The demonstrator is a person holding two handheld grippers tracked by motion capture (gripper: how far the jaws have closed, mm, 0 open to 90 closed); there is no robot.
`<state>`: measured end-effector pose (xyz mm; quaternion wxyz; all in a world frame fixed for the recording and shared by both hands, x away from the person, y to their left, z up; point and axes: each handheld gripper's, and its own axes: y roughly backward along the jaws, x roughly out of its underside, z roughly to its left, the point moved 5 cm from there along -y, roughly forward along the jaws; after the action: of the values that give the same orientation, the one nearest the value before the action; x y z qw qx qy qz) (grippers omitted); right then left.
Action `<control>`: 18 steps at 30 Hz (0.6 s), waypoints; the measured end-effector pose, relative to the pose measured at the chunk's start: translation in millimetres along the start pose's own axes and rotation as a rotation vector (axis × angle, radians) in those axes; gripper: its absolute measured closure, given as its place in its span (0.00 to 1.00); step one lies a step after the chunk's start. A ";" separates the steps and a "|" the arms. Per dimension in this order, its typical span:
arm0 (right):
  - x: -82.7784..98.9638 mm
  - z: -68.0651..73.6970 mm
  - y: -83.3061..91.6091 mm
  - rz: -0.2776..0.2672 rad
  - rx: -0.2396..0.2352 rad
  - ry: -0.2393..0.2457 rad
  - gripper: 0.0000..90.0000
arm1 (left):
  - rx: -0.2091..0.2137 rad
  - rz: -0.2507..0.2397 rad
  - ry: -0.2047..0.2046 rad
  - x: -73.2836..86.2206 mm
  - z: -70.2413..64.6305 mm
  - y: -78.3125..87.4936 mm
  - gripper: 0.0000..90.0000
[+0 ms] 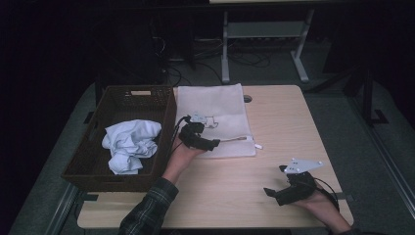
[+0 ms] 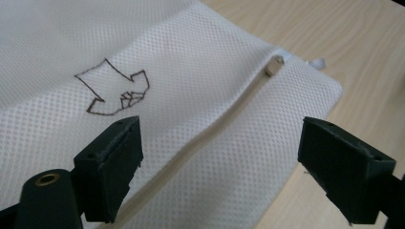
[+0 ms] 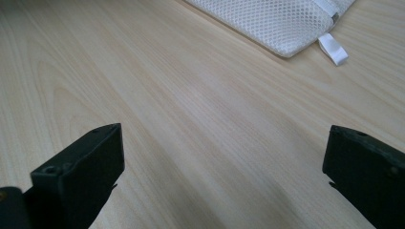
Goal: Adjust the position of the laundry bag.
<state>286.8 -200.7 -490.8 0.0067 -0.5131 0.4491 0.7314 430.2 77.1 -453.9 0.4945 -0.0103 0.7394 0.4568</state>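
Observation:
A white mesh laundry bag [image 1: 215, 105] lies flat on the wooden table [image 1: 288, 127], just right of the basket. It carries a brown stitched outline figure [image 2: 114, 90], and its zipper pull [image 2: 273, 65] sits near the bag's front right corner. My left gripper [image 1: 208, 139] hovers over the bag's front part; its jaws stand open above the mesh [image 2: 222, 143] with nothing between them. My right gripper [image 1: 275, 181] rests near the table's front right, open over bare wood [image 3: 222, 162]. The bag's corner [image 3: 277, 19] and its white loop tab [image 3: 333, 49] lie ahead of it.
A dark wicker basket [image 1: 169, 122] stands at the left of the table with a crumpled white cloth [image 1: 129, 144] inside. A metal table frame [image 1: 264, 44] and cables are on the floor beyond the far edge.

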 end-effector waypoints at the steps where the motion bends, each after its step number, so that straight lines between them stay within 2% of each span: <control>1: 0.0 0.1 0.0 0.000 0.000 0.000 0.00 | -0.001 0.007 0.004 -1.2 2.4 -2.2 0.17; 10: 0.0 0.1 0.1 0.000 0.001 0.000 0.00 | -0.023 0.008 0.002 -16.2 11.1 -7.0 0.21; 18: 0.1 0.4 0.0 0.002 0.000 0.001 0.00 | -0.038 0.006 0.017 -25.9 22.2 -11.9 0.25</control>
<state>286.5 -200.5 -490.8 0.0057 -0.5131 0.4495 0.7312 465.1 74.1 -444.7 0.4865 -0.0214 0.7350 0.4719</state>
